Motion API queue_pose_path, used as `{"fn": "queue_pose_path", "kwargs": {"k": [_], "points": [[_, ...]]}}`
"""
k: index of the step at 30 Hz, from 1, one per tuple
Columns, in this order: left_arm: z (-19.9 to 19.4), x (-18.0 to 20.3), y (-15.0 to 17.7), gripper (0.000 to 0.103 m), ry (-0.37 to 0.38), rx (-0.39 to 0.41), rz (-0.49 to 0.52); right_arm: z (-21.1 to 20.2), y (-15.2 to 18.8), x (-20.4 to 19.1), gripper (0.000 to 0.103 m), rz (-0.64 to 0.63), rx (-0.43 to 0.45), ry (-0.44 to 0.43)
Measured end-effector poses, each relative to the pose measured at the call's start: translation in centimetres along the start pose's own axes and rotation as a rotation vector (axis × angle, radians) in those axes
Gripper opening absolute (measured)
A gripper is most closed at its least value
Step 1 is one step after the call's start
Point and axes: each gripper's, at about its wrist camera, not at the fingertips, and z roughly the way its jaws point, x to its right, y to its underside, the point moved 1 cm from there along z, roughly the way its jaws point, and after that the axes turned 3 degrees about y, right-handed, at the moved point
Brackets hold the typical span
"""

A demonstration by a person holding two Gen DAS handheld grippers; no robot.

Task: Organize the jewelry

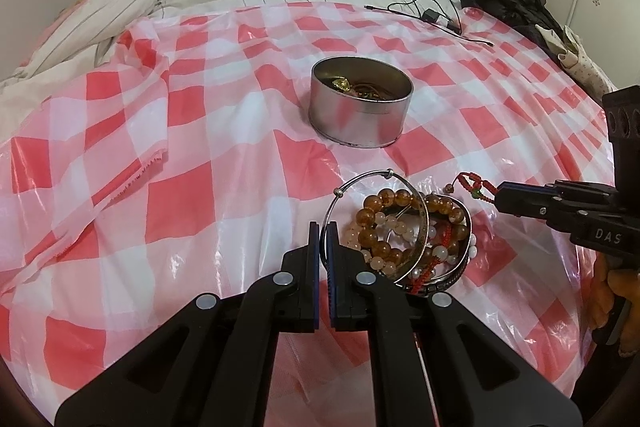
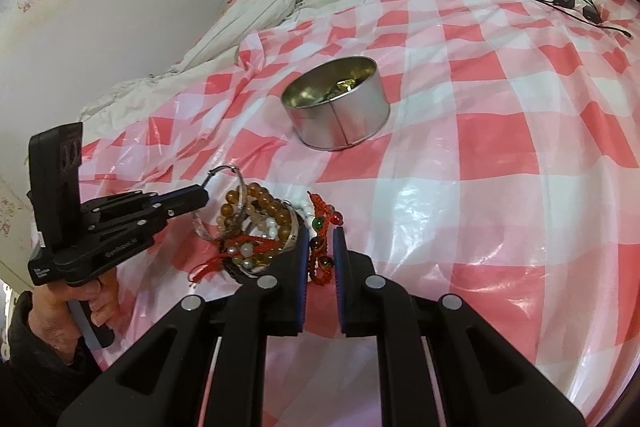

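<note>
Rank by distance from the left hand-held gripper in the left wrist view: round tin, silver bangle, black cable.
1. Silver bangle, clamped in the left hand-held gripper at its rim.
2. Round tin, ahead at centre of the checked cloth.
3. Black cable, far right edge of the cloth.

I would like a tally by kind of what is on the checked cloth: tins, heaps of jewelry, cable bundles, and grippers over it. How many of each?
Tins: 1, the round metal tin
Heaps of jewelry: 1, the tangled bracelet pile
Cable bundles: 1, the black cable
Grippers: 2, the left gripper and the right gripper
Total: 5
</note>
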Motion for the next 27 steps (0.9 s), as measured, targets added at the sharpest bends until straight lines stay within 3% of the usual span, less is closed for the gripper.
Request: {"fn": "queue_pose_path", "kwargs": {"k": [6, 7, 8, 10, 16, 17, 18, 19, 20, 23, 27], "points": [[1.4, -0.1, 0.5, 0.003, 0.012, -0.063, -0.011, 1.1, 0.4, -0.6, 0.013, -0.085, -0.05, 0.134], [1.6, -0.1, 0.5, 0.003, 0.012, -0.072, -0.011, 1.3, 0.6, -0.6, 0.021, -0.093, -0.059, 0.144], [1.8, 0.0, 0.6, 0.003, 0.012, -0.078, -0.011, 1.4, 0.7, -0.7, 0.039, -0.103, -0.061, 0.162], [2.0, 0.1, 0.7, 0.005, 0.012, -0.082, -0.009, 1.4, 0.8, -1.0, 0.045, -0.127, -0.062, 0.173], [2.4, 0.2, 0.9, 0.008, 0.018, -0.092, -0.007, 2.3, 1.5, -1.8, 0.045, -0.214, -0.1, 0.25], [2.5, 0.4, 0.9, 0.008, 0.016, -0.093, 0.005, 2.3, 1.5, -1.8, 0.039, -0.219, -0.103, 0.25], [2.5, 0.5, 0.9, 0.007, 0.014, -0.093, 0.011, 2.3, 1.5, -1.8, 0.035, -0.213, -0.106, 0.235], [2.4, 0.6, 0.9, 0.005, 0.017, -0.094, 0.018, 2.2, 1.5, -1.6, 0.021, -0.195, -0.105, 0.212], [2.4, 0.7, 0.9, 0.003, 0.019, -0.092, 0.023, 2.1, 1.4, -1.5, 0.015, -0.179, -0.102, 0.194], [1.9, 0.9, 0.7, 0.002, 0.022, -0.071, 0.026, 1.4, 0.9, -0.4, 0.014, -0.066, -0.075, 0.058], [0.9, 0.5, 0.3, 0.002, 0.026, -0.023, 0.005, 0.3, 0.3, 0.5, 0.014, 0.028, -0.017, -0.035]]}}
